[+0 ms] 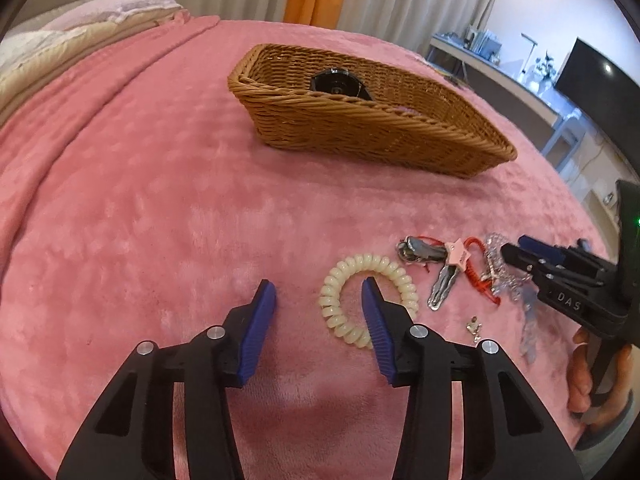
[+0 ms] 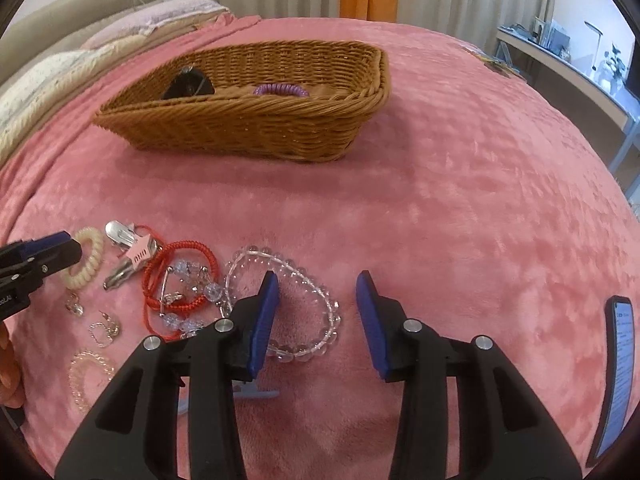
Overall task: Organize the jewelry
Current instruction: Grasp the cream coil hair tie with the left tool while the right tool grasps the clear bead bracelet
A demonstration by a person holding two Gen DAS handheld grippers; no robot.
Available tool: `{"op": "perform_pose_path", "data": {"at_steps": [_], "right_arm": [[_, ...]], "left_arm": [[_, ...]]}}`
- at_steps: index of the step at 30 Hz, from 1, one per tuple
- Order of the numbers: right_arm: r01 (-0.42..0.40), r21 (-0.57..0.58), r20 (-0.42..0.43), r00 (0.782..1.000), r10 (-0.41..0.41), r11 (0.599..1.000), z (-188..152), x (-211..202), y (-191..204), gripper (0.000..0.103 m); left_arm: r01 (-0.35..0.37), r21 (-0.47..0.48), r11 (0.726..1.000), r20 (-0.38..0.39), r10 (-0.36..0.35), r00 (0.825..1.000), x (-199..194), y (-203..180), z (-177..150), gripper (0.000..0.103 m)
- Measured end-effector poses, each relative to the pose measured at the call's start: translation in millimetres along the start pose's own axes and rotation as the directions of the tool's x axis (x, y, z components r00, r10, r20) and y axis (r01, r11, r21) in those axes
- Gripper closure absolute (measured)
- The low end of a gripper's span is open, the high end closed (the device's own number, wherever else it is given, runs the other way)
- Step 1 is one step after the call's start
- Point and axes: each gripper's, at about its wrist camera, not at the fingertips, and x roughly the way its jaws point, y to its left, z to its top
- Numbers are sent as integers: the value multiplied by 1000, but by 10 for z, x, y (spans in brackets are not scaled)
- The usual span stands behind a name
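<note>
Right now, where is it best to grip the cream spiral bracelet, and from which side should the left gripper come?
Probably its left arc, from above. The cream spiral bracelet lies flat on the pink blanket, an open ring. The left gripper hovers open over that arc, with one fingertip above the hole and the other outside, so closing would pinch the coil away from the hair clips.

Both wrist cams close, angled down; share basket (image 1: 360, 128).
</note>
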Motion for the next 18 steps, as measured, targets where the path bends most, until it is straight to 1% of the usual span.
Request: {"op": "perform_pose_path", "data": {"at_steps": [2, 3, 4, 5, 7, 8, 11, 15, 18], "right_arm": [[4, -20, -5, 1000, -4, 1000, -10, 12, 39, 79], [6, -35, -7, 1000, -6, 999, -16, 15, 69, 82], [7, -46, -6, 1000, -7, 999, -19, 11, 101, 88], [6, -58, -5, 1000, -6, 998, -25, 9, 129, 93], [8, -76, -2, 1000, -8, 997, -36, 0, 167, 95], [9, -76, 0, 1000, -9, 997, -35, -6, 170, 97], [-2, -65, 6, 1000, 2, 998, -34, -37, 146, 97], [-27, -50, 23, 999, 28, 998, -26, -128, 129, 97], [-63, -27, 31, 997, 64, 998, -8, -204, 102, 97]], "left_arm": [[-30, 23, 999, -3, 30, 1000, 12, -51, -12, 62], [-41, 32, 999, -4, 41, 999, 14, -69, -13, 65], [-53, 42, 998, -3, 53, 999, 15, -91, -13, 68], [-57, 49, 997, -2, 58, 998, 15, -106, -16, 73], [-62, 65, 996, 5, 62, 998, 7, -141, -28, 88], [-64, 69, 996, 8, 63, 998, -1, -150, -32, 92], [-71, 57, 996, 27, 70, 997, -30, -142, -35, 93], [-60, 36, 998, 61, 58, 996, -110, -110, -34, 94], [-51, 27, 998, 84, 49, 995, -175, -98, -29, 94]]}}
